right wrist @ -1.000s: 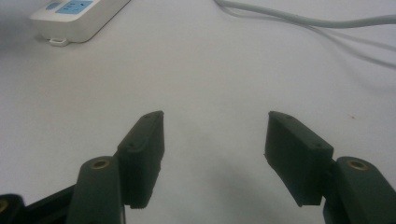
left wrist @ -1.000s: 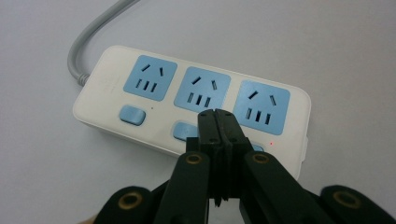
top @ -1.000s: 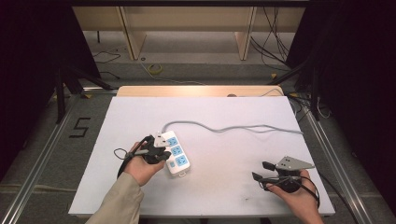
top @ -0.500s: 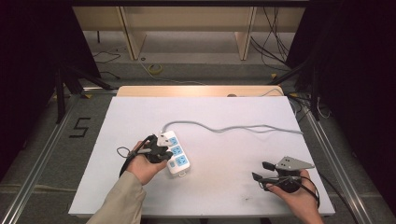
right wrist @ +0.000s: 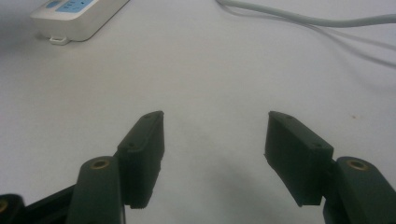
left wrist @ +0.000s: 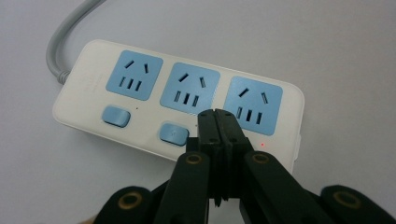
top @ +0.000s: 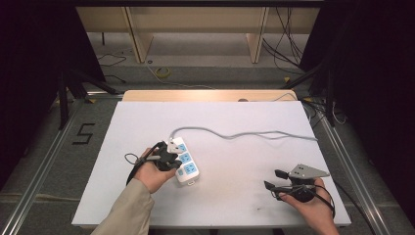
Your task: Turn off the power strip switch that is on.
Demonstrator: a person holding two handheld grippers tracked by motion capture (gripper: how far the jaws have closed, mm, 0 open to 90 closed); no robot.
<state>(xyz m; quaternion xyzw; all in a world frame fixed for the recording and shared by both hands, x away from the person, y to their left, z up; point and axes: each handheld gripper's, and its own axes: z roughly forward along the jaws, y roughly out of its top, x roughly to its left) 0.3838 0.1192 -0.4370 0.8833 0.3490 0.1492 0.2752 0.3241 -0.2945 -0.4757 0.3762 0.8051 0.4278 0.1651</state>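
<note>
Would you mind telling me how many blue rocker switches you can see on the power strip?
2 on the power strip: one switch below the socket nearest the cable, one switch below the middle socket. The shut left gripper may hide a third below the last socket.

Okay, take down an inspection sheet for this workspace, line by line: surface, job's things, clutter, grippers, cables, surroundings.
Surface: white table, a few faint scuffs.
Job's things: white power strip with three blue sockets, two blue switches showing, a small red light lit.
Clutter: nothing seen.
Grippers: left gripper shut, tips over the strip's switch row; right gripper open, holding nothing, apart from the strip.
Cables: grey cord runs from the strip to the table's right edge.
Surroundings: wooden frame, loose floor wires.
</note>
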